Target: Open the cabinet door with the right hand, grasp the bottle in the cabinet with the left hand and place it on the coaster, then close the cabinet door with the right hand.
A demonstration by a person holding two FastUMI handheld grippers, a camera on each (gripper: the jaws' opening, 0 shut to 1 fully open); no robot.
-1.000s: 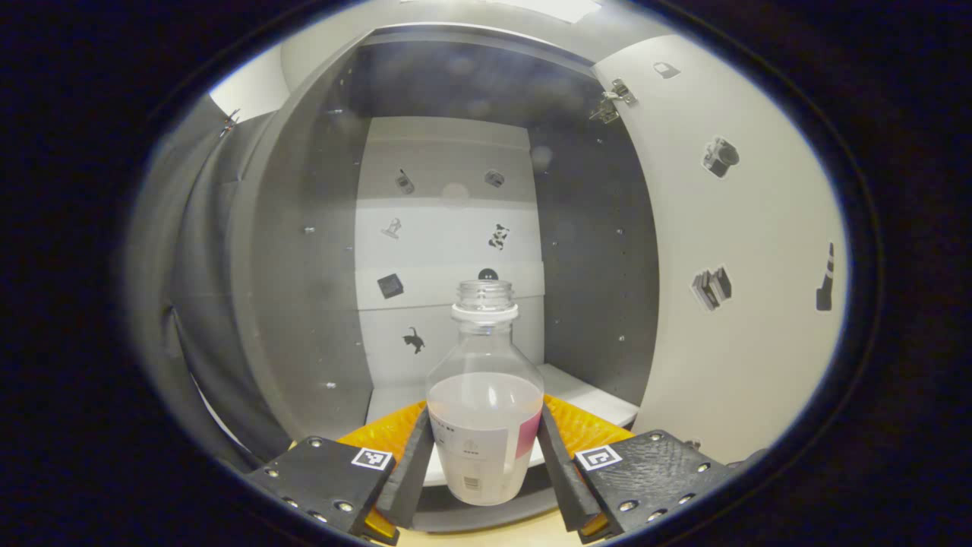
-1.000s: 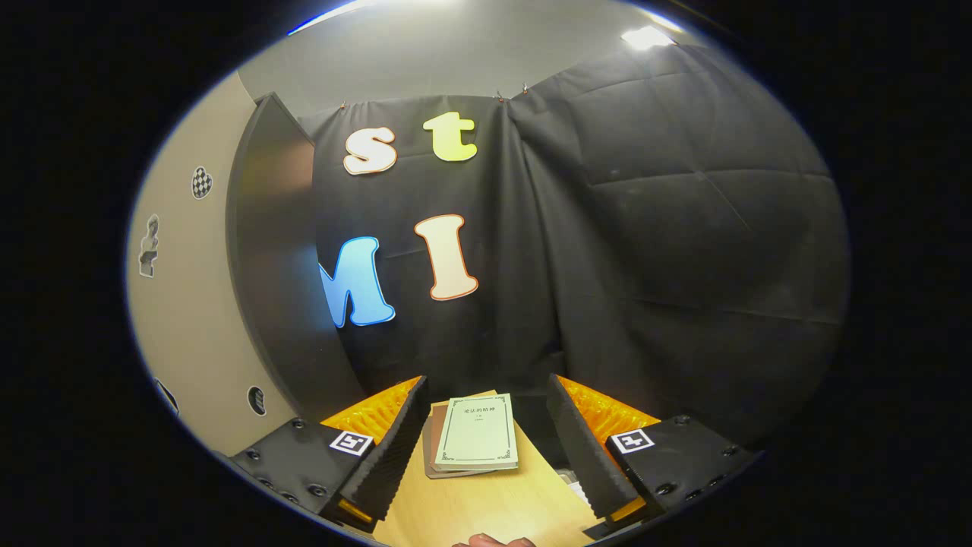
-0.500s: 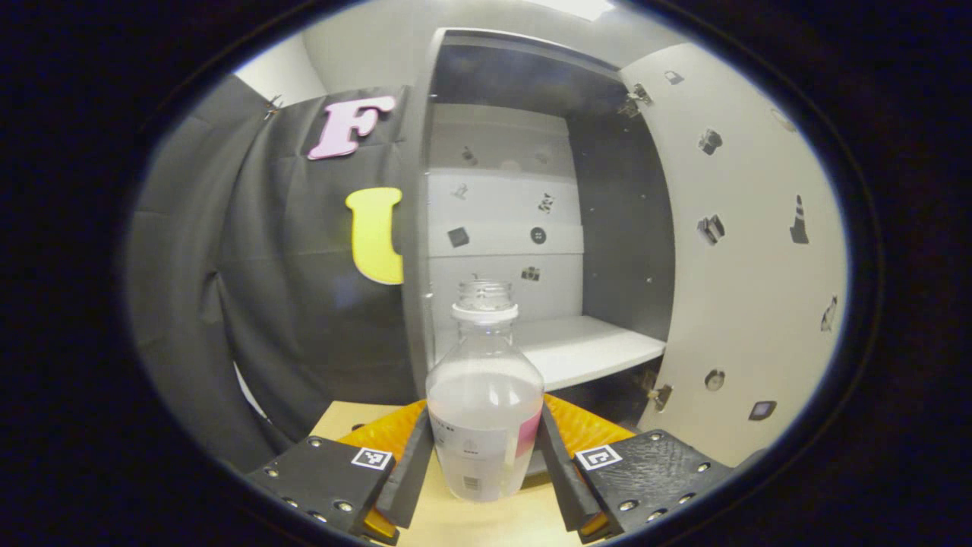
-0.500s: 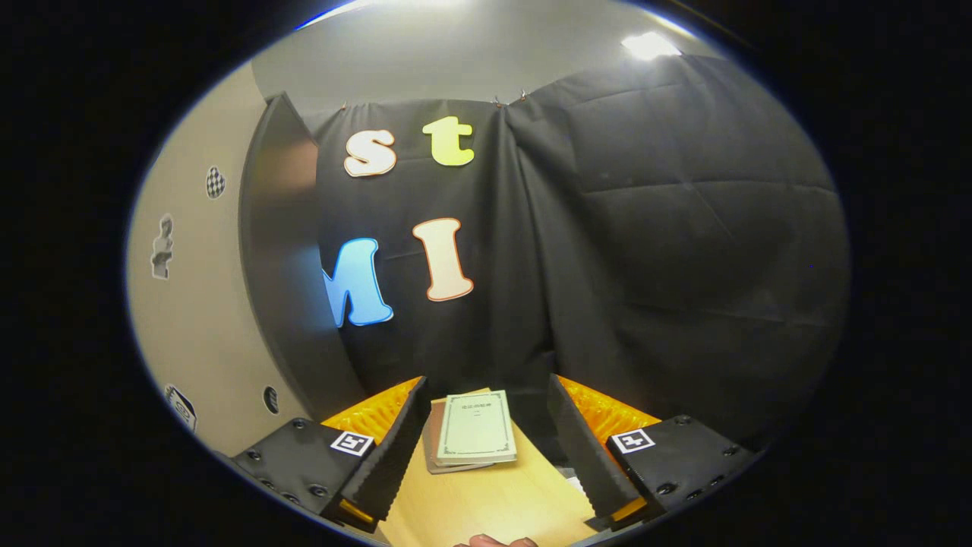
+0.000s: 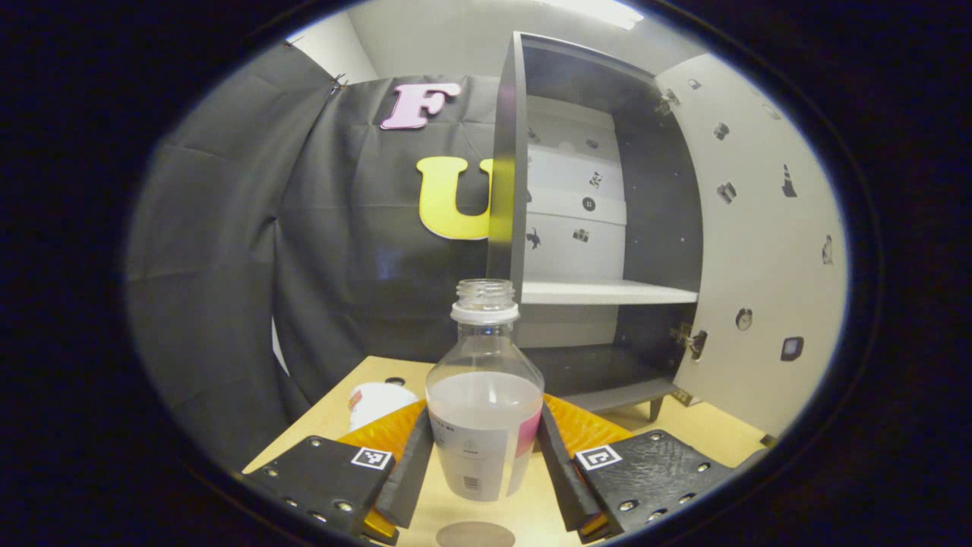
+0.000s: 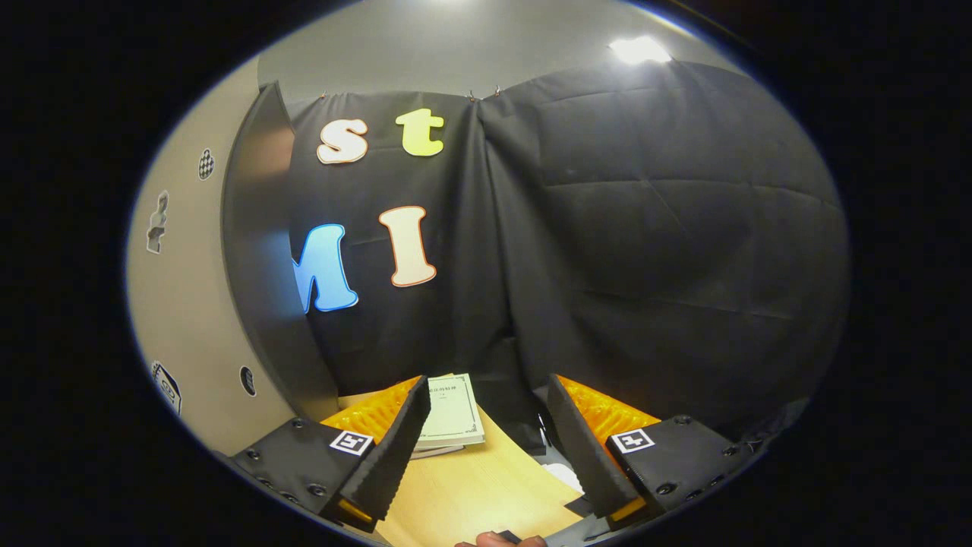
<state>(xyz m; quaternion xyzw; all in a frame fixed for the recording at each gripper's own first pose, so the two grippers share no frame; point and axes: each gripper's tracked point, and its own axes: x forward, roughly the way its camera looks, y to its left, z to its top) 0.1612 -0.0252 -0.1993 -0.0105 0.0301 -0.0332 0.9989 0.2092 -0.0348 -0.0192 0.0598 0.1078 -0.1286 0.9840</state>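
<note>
**Bottle out of the cabinet, held above the table**

Left gripper view: the left gripper point(image 5: 486, 463) is clamped on the bottle point(image 5: 484, 425), both fingers pressing its lower body so it rides upright and its liquid stays level. The cabinet point(image 5: 600, 235) stands far right, its door point(image 5: 759, 243) swung wide. The round coaster point(image 5: 476, 535) lies on the table point(image 5: 683, 433) just below the bottle, likely the set-down spot.

Right gripper view: the right gripper point(image 6: 486, 448) is spread wide and empty, with books point(image 6: 449, 414) beyond, presumably waiting to close the door.

I can read no text: the bottle point(image 5: 484, 425) carries a label with a barcode, too small to make out, and the book's point(image 6: 452, 419) cover print is blurred.
</note>
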